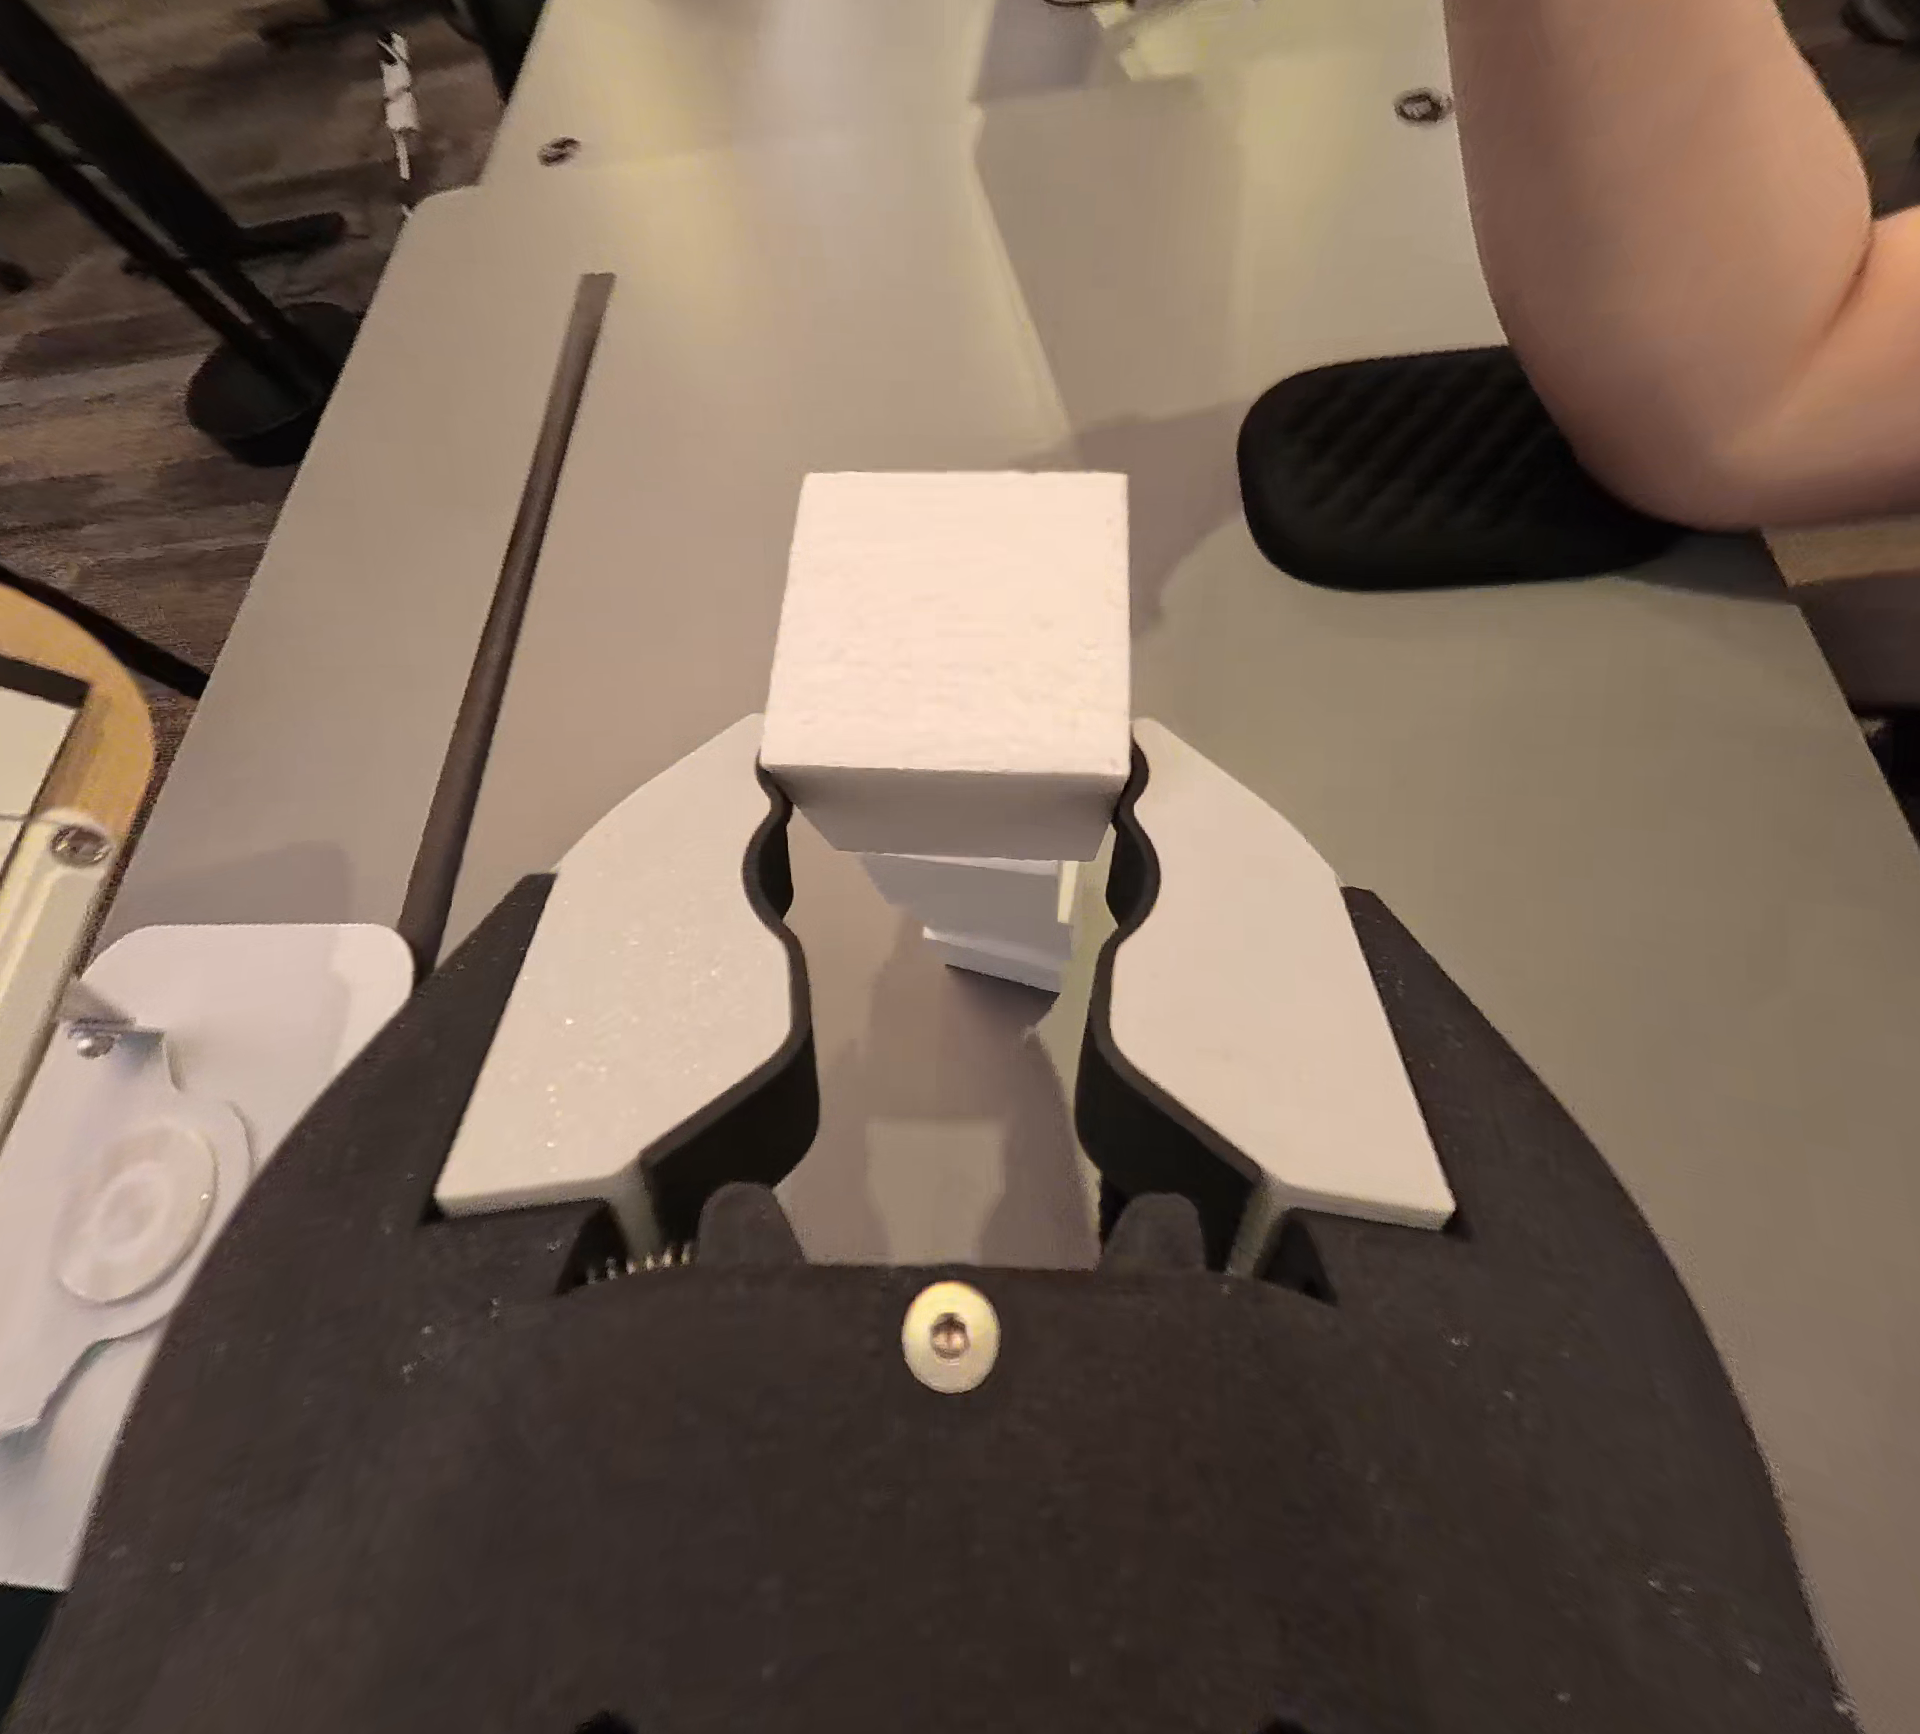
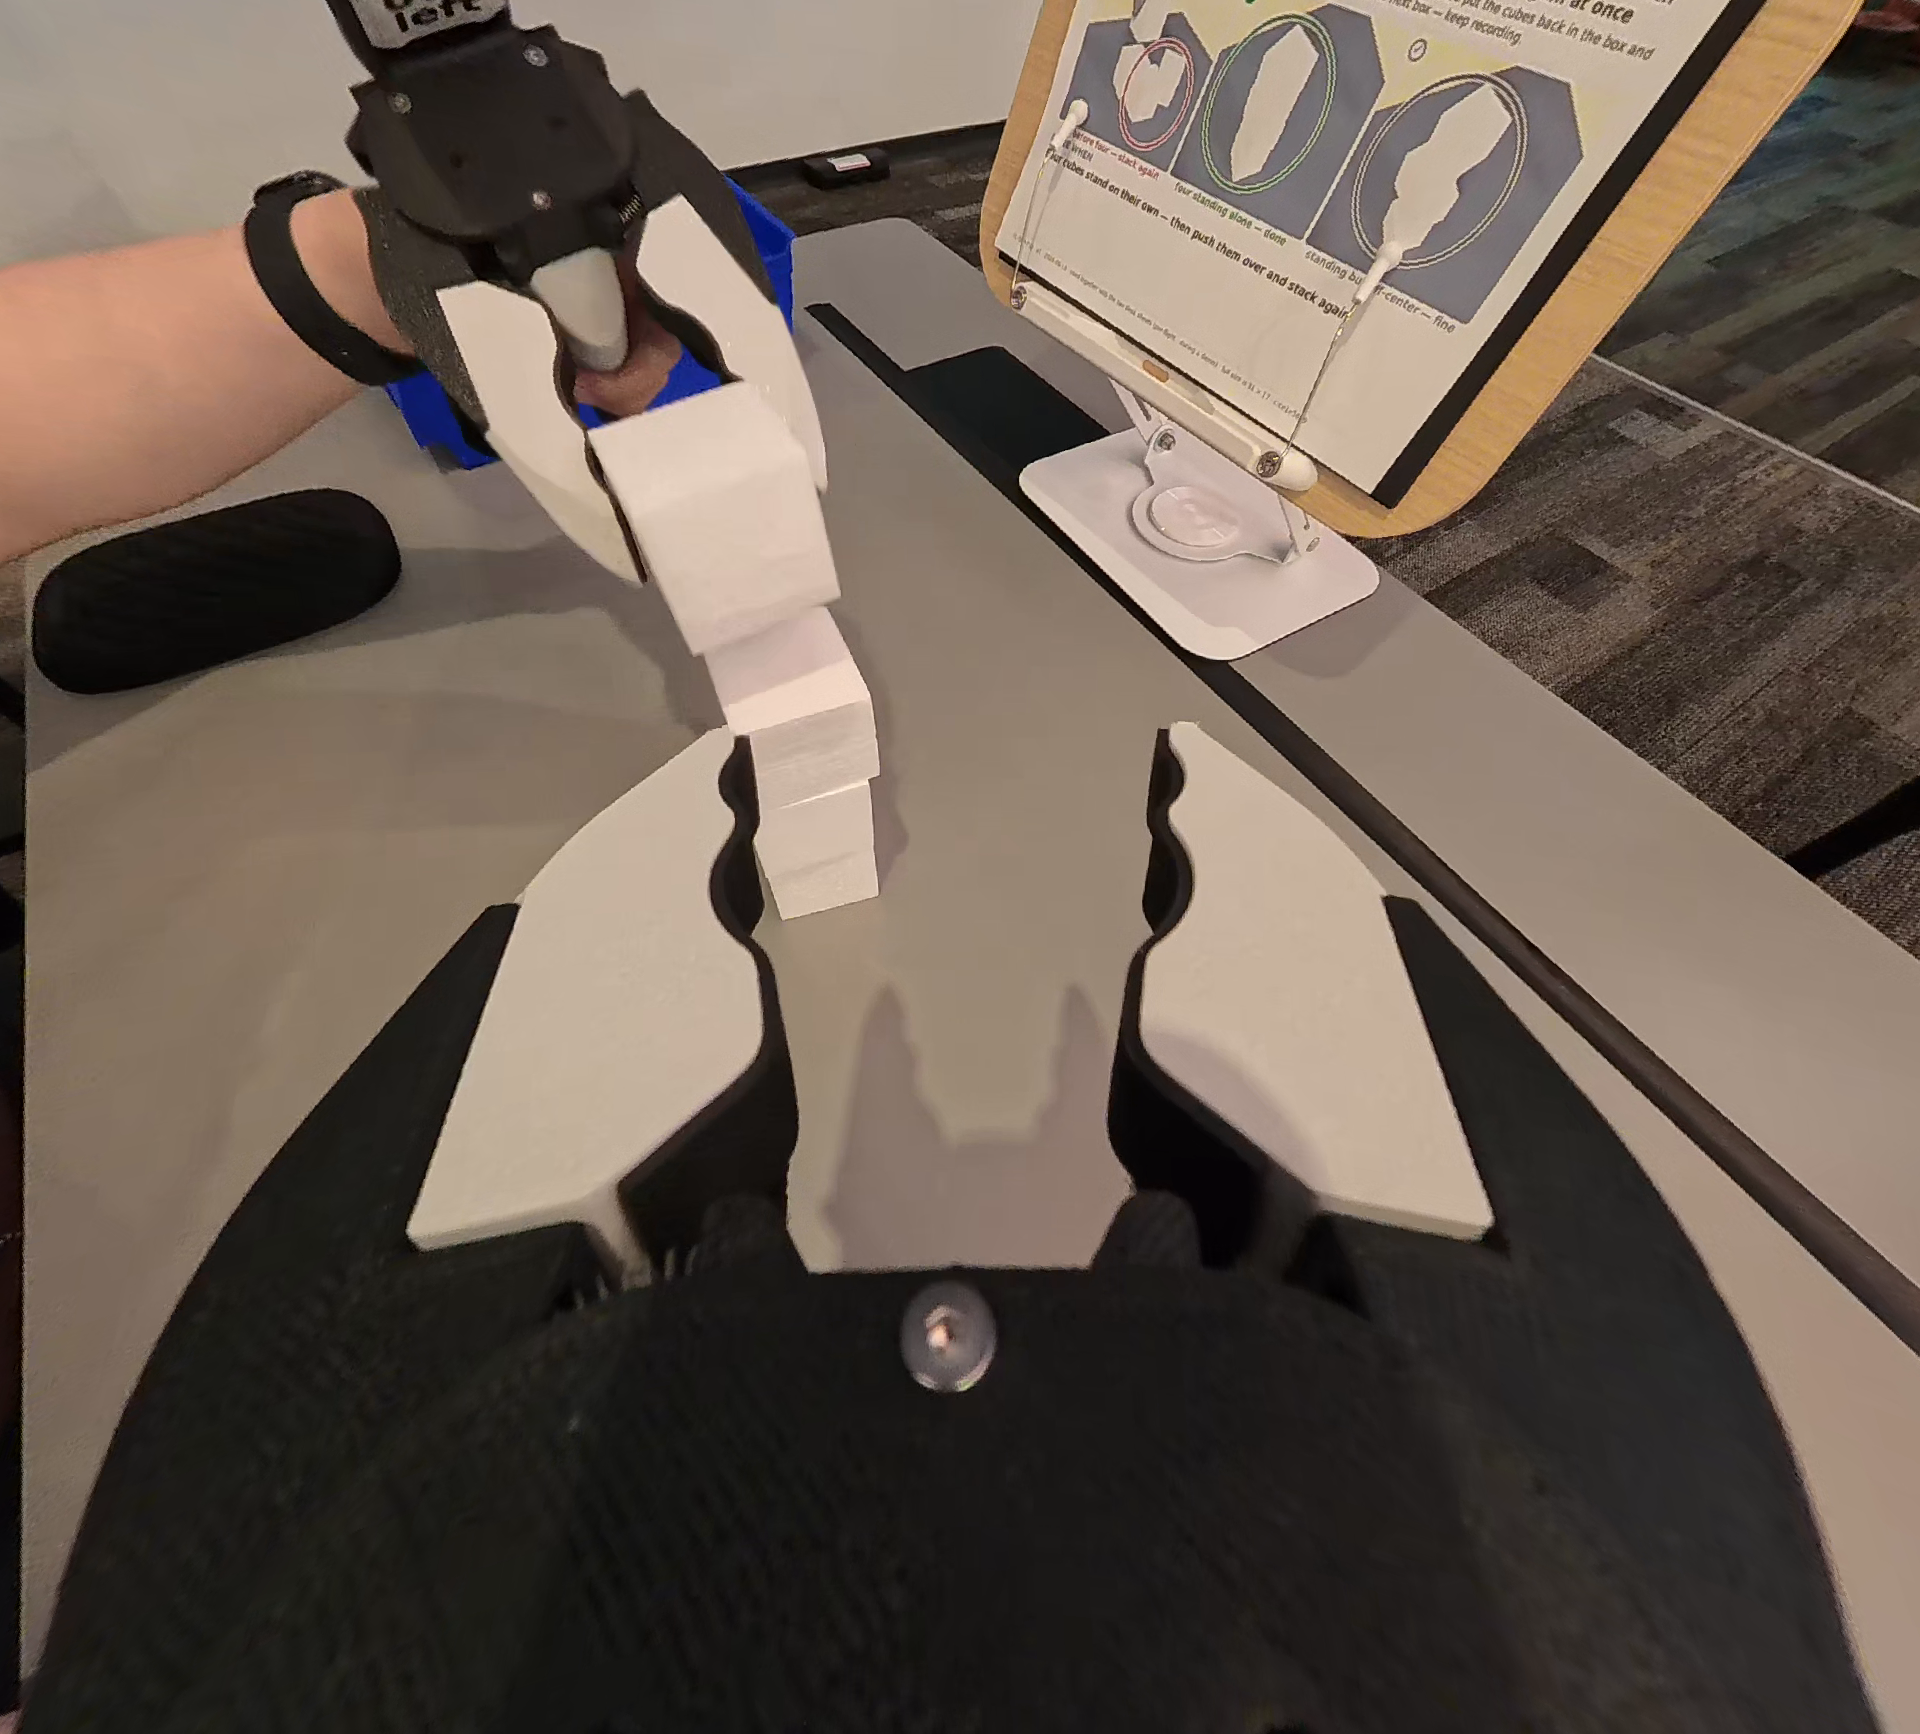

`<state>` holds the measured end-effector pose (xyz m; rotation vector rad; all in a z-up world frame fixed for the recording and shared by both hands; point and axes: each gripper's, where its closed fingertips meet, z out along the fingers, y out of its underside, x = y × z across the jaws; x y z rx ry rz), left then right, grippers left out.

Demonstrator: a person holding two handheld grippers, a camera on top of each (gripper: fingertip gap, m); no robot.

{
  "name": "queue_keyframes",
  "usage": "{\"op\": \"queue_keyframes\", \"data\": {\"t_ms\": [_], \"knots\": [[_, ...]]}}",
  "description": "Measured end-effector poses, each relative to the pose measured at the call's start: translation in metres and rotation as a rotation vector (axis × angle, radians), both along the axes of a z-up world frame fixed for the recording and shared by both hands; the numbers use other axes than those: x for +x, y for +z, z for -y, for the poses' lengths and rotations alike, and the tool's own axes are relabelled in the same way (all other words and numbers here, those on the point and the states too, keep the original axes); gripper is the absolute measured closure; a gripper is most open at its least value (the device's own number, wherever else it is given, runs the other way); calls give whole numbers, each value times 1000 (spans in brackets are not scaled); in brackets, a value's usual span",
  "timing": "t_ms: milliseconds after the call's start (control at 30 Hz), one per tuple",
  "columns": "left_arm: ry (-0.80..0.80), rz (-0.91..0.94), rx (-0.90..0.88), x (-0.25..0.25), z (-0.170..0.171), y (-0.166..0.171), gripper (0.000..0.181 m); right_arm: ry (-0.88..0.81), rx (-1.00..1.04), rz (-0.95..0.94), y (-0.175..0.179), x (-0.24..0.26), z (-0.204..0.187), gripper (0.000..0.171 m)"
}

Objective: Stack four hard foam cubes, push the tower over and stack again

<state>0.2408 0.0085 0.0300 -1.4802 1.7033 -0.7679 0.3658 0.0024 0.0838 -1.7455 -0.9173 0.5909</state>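
Left hand-held gripper (image 2: pixel 717 479) is clamping the top foam cube (image 2: pixel 727 515) over a three-cube stack (image 2: pixel 816 780) on the grey desk (image 2: pixel 312 853); right hand-held gripper (image 2: pixel 951 749) is hanging open nearby, flanked by a black wrist rest (image 2: pixel 208 588), instruction board (image 2: pixel 1403 126) and blue bin (image 2: pixel 764 240).

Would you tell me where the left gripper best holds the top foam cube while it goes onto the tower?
On its two opposite side faces, from above and behind, as the left gripper holds it now. The top cube has flat parallel sides that suit the pads, and its underside stays free to sit on the three stacked cubes.
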Motion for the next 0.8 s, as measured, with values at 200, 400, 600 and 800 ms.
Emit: {"op": "queue_keyframes", "data": {"t_ms": [200, 400, 600, 800], "knots": [[-35, -35, -67, 11, -1, -14, 122, 4, -6, 10, -3, 1, -1, 98], [-58, -55, -84, 12, -1, -24, 122, 0, -16, 1, -5, 4, -4, 98], [-60, -61, -78, 13, -2, -29, 122, 2, -33, 22, -11, 3, -6, 98], [-58, -49, -92, 11, -4, -29, 122, 3, -43, 33, -14, 1, -8, 98]]}}
